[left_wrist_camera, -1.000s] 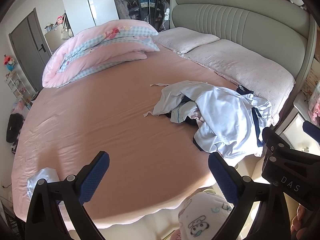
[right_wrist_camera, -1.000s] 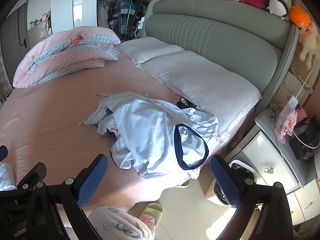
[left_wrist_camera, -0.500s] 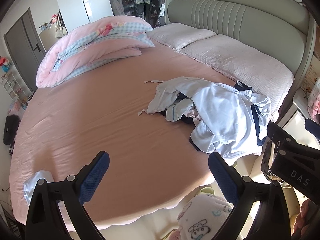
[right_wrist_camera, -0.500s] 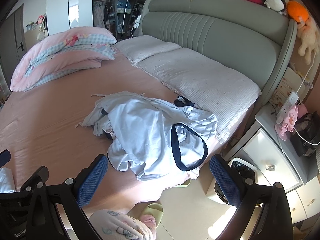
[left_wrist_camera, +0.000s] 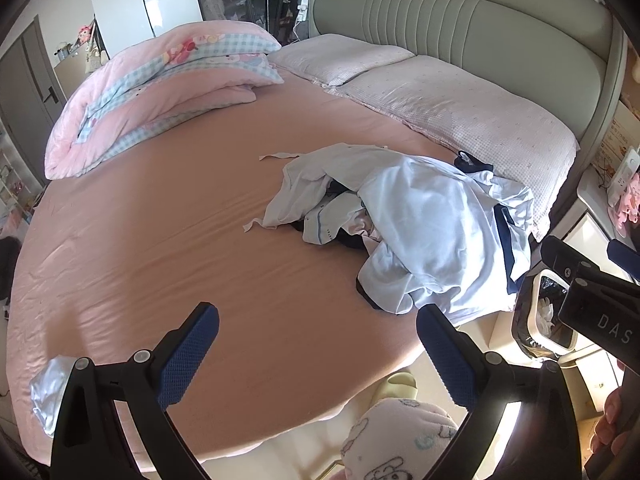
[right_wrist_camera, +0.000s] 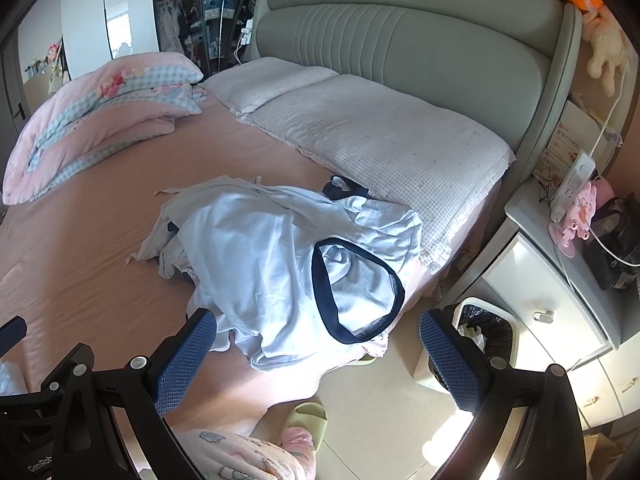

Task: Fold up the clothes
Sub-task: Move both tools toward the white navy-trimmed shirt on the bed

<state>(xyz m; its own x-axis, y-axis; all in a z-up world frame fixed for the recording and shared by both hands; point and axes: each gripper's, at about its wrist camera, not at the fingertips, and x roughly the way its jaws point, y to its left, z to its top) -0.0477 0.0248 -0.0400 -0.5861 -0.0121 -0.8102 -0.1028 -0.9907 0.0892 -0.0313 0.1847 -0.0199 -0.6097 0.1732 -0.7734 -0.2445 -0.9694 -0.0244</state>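
A crumpled heap of pale blue clothes [left_wrist_camera: 420,228] with navy trim lies on the pink bed [left_wrist_camera: 168,232], near its right edge. In the right wrist view the same heap [right_wrist_camera: 272,256] shows a navy-edged neck opening facing up. My left gripper [left_wrist_camera: 316,344] hovers open over the bed's near edge, left of and short of the heap. My right gripper [right_wrist_camera: 318,348] is open too, just in front of the heap's near edge, holding nothing. A small folded pale blue piece [left_wrist_camera: 48,388] rests at the bed's near left corner.
A rolled pink quilt [left_wrist_camera: 160,88] and two pillows [left_wrist_camera: 448,108] lie by the grey headboard [right_wrist_camera: 400,48]. A white nightstand [right_wrist_camera: 560,300] and a waste bin [right_wrist_camera: 480,336] stand right of the bed. A green slipper [right_wrist_camera: 308,416] sits on the floor.
Both grippers have moved closer to the clothes heap, which now looms larger in both views. The clothes themselves have not moved; both grippers stay open.
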